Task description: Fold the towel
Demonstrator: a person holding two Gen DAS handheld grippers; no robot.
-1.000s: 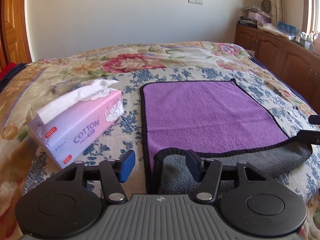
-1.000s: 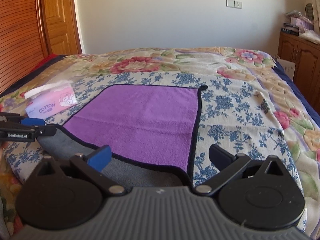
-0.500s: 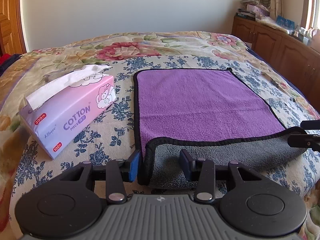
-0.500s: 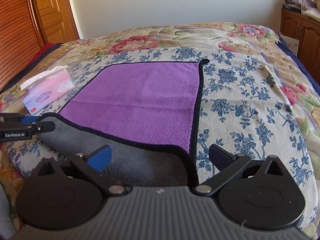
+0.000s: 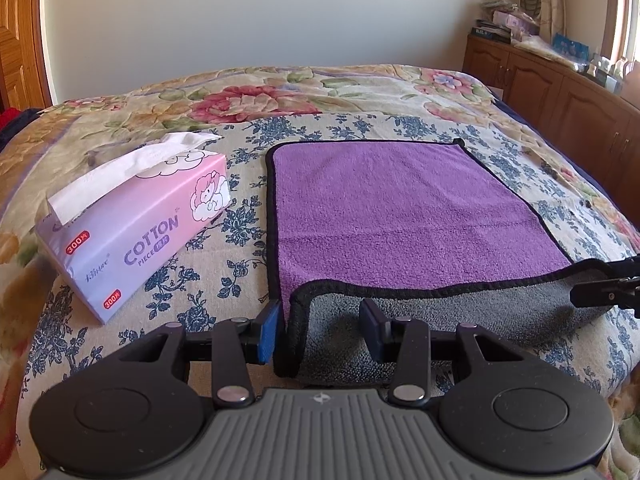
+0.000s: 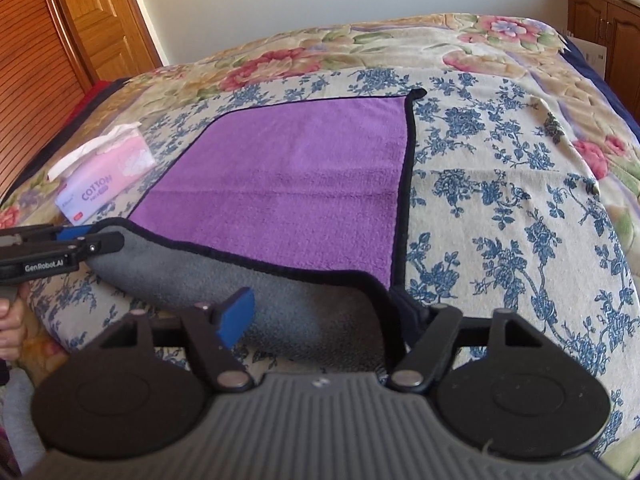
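A purple towel (image 5: 392, 208) with a grey underside and black hem lies flat on the bed; it also shows in the right wrist view (image 6: 288, 184). Its near edge is curled over, grey side up (image 5: 440, 312). My left gripper (image 5: 320, 330) is open, its fingers either side of the towel's near left corner. My right gripper (image 6: 332, 316) is open, its fingers either side of the near right corner; its right fingertip is hidden by the hem. The left gripper shows at the left in the right wrist view (image 6: 80, 240).
A pink tissue box (image 5: 136, 220) lies on the floral bedspread (image 5: 240, 92) left of the towel. Wooden cabinets (image 5: 560, 92) with clutter stand along the right wall. A wooden door (image 6: 92, 20) is at the left. The bed edge is near me.
Both grippers have narrowed around the towel's near corners and moved in on them. The curled grey edge has shifted a little farther onto the purple side.
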